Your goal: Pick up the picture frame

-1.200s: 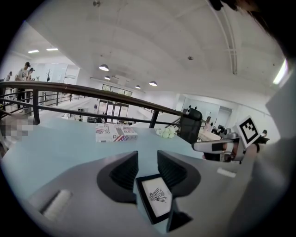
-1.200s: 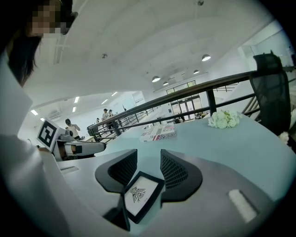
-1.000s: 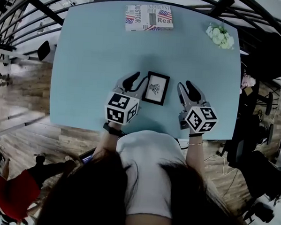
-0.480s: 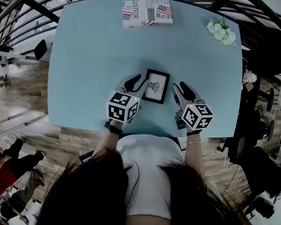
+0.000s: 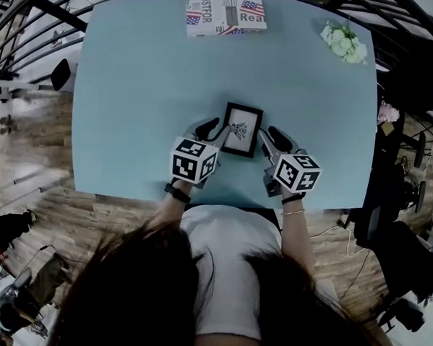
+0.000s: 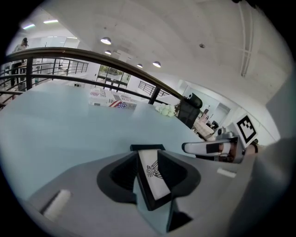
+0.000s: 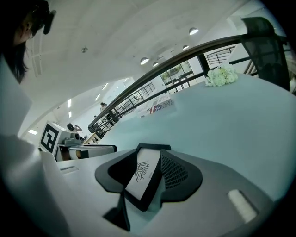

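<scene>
at the near edge of the table [image 5: 134, 92], about the middle of it, the person is holding both grippers low over the top. the left gripper [image 5: 214, 129] is pointing in at the near left corner of the picture frame [image 5: 242, 129]. its own view is showing that corner sitting between jaws that are standing apart, with the dark pads flanking the black border on either side. the right gripper [image 5: 267, 138] is doing the mirror of this at the near right corner, its jaws likewise parted with the frame between them. i am not seeing either pair pinching down. the pads are looking close to the border, but i cannot tell whether they are touching it.

the frame is lying on the table just beyond the near edge, its white picture with a small dark emblem facing up, and nothing is showing it raised. so i am judging the approach as done, with closing on the frame and lifting it left to do.

at the far edge a printed book [image 5: 226, 14] is lying flat, and near the far right corner a small bunch of pale flowers [image 5: 344, 42] is resting.
</scene>
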